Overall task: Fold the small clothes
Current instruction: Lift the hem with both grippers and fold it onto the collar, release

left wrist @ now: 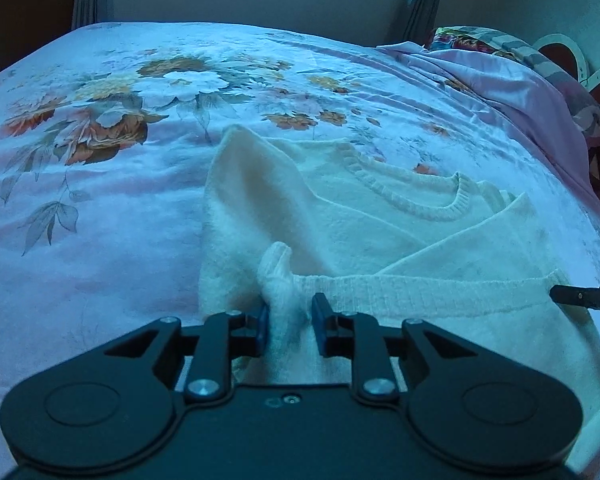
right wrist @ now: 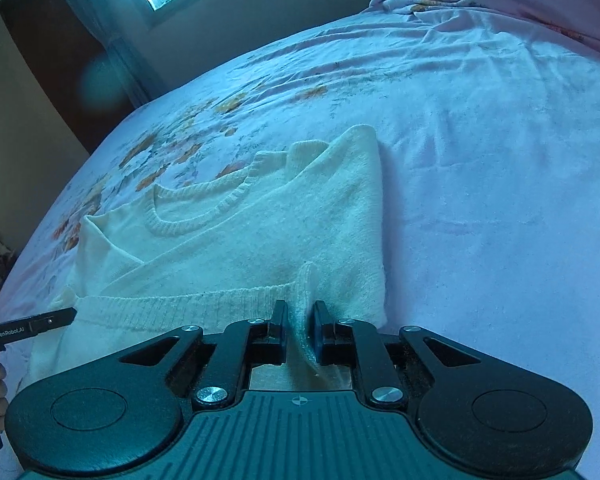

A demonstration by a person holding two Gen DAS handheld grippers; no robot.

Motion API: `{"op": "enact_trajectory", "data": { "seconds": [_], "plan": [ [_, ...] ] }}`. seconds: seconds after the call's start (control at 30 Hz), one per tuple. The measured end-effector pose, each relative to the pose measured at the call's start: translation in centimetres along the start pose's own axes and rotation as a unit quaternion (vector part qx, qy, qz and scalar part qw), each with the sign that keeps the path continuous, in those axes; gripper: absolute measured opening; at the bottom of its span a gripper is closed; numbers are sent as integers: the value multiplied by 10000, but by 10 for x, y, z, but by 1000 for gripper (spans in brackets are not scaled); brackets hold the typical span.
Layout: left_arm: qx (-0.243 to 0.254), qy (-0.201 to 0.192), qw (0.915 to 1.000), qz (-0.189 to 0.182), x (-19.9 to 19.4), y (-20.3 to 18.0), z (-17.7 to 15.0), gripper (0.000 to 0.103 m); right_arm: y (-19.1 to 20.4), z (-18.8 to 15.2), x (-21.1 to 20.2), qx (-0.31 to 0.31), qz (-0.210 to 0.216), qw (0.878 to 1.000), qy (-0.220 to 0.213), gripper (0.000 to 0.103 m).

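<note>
A bed (left wrist: 100,208) covered by a pale floral sheet (right wrist: 480,160) fills both views. On it lies a small cream knitted sweater (left wrist: 360,220), its sleeves folded in across the chest and its ribbed hem (left wrist: 420,292) doubled up toward the neckline (left wrist: 420,200). The left gripper (left wrist: 290,320) stands slightly parted, a bunched hem corner between its 2 blue pads (left wrist: 320,312), loosely and not squeezed. The right gripper (right wrist: 298,320) is likewise a little open, with the other hem corner hanging between its fingers (right wrist: 278,320).
</note>
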State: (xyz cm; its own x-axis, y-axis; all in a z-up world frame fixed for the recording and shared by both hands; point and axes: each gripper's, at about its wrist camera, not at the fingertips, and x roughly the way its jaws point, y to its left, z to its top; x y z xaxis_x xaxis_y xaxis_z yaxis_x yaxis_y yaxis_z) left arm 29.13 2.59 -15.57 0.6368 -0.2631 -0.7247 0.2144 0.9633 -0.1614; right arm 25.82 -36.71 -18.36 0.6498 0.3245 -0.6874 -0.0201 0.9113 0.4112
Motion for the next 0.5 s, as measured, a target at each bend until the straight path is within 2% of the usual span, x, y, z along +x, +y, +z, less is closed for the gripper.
{"op": "enact_trajectory", "data": {
  "seconds": [0.03, 0.07, 0.1, 0.3, 0.43, 0.5],
  "plan": [
    [105, -50, 9999, 78, 0, -4, 0, 9, 5, -1, -1, -110, -84, 9999, -37, 12],
    [174, -89, 9997, 137, -2, -8, 0, 7, 11, -2, -2, -243, -186, 9995, -72, 11],
    [187, -119, 9996, 168, -3, -10, 0, 6, 17, -4, -2, -386, -269, 9988, -96, 5],
    [117, -487, 9987, 66, -19, -15, 12, 5, 32, 2, -14, -598, -236, 9970, -442, 3],
    [13, -766, 9970, -85, -26, -16, 40, 5, 38, 26, -21, -740, -258, 9941, -751, 3],
    [7, -913, 9958, -46, -22, -17, 58, 5, 39, 42, -18, -823, -348, 9922, -874, 3]
  ]
}}
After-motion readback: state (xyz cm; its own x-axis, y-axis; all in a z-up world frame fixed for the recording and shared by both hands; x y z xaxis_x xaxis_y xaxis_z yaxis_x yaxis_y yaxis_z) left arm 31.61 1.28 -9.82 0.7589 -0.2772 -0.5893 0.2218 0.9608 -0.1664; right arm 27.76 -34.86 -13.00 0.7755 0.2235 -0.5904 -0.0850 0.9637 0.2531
